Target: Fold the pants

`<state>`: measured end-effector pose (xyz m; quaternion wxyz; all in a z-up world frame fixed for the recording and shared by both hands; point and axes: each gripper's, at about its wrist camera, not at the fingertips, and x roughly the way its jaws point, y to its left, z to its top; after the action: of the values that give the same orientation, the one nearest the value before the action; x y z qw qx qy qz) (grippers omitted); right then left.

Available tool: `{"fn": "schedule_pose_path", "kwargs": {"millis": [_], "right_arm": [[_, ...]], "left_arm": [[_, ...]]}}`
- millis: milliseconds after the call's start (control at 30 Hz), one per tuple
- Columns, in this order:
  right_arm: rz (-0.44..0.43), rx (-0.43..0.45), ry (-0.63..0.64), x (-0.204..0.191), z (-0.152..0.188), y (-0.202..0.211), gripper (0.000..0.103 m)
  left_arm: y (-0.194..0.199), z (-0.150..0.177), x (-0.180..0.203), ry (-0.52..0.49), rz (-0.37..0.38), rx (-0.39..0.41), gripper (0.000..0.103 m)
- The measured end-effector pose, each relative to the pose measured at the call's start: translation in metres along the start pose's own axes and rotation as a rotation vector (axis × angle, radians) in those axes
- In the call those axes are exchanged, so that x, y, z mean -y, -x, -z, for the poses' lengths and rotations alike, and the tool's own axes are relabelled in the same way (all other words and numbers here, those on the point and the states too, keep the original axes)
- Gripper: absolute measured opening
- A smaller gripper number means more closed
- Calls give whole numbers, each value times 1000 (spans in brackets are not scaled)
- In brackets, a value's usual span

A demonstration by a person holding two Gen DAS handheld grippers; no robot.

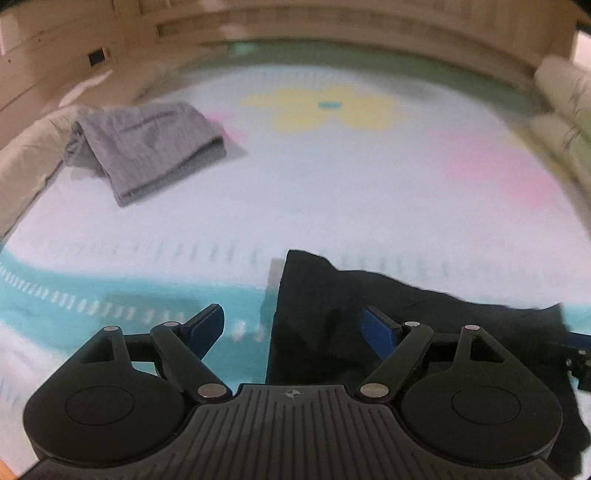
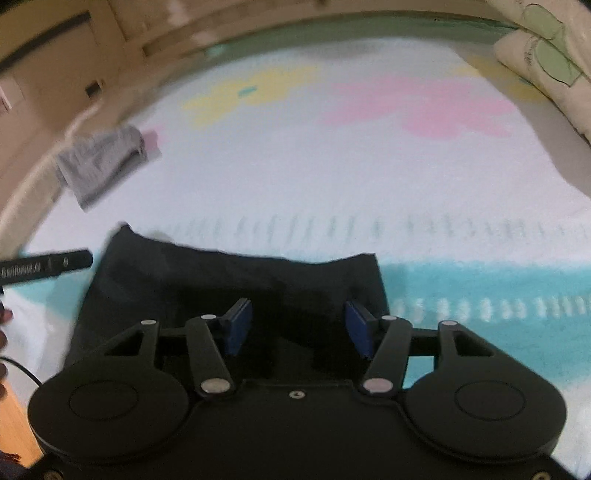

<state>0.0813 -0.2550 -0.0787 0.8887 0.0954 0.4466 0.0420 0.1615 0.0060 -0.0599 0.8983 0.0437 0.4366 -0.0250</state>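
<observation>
Black pants (image 1: 424, 325) lie folded on the blanket, close below both grippers. In the left wrist view my left gripper (image 1: 291, 328) stands wide open above the pants' left edge, its right finger (image 1: 376, 332) over the dark cloth and its left finger (image 1: 207, 328) over the teal band. My right gripper (image 2: 299, 326) hangs over the middle of the black pants (image 2: 229, 280), jaws apart, and no pad visibly presses on the cloth. A second, grey pair (image 1: 144, 147) lies folded at the far left.
A white blanket (image 1: 332, 192) with a yellow flower, pink patches and a teal band covers the bed. Pillows (image 2: 546, 62) lie at the far right. A wooden bed frame (image 1: 332, 33) runs along the back. The grey pair (image 2: 99, 166) sits near the left edge.
</observation>
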Motion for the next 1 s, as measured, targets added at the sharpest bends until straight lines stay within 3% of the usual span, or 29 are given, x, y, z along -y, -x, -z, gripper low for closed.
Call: {"fn": "schedule_pose_path", "kwargs": {"millis": [133,300,467,600,900,1000], "right_arm": [[55,-33,-13,2,-5,-23,63],[79,-34,-4,-4,-10,-32,67],[71,-8,10,-4,-6,-23,70],[74,0,-36,3,-6,-3,81],[20,-2,-82,8,4,27,82],[10,11,-73,7,7,38,90]], "left_arm": [[-40,-2,3,-22,-71,-80,79],[-64,0,-10,54,-49,-119,81],[-50,-1,-15,46,-57,-98,79],[-27,-4,-18,83,-33,-72,79],[33,13,-19,28,-46,6,79],[47,24,-24,23,-25,28,79]]}}
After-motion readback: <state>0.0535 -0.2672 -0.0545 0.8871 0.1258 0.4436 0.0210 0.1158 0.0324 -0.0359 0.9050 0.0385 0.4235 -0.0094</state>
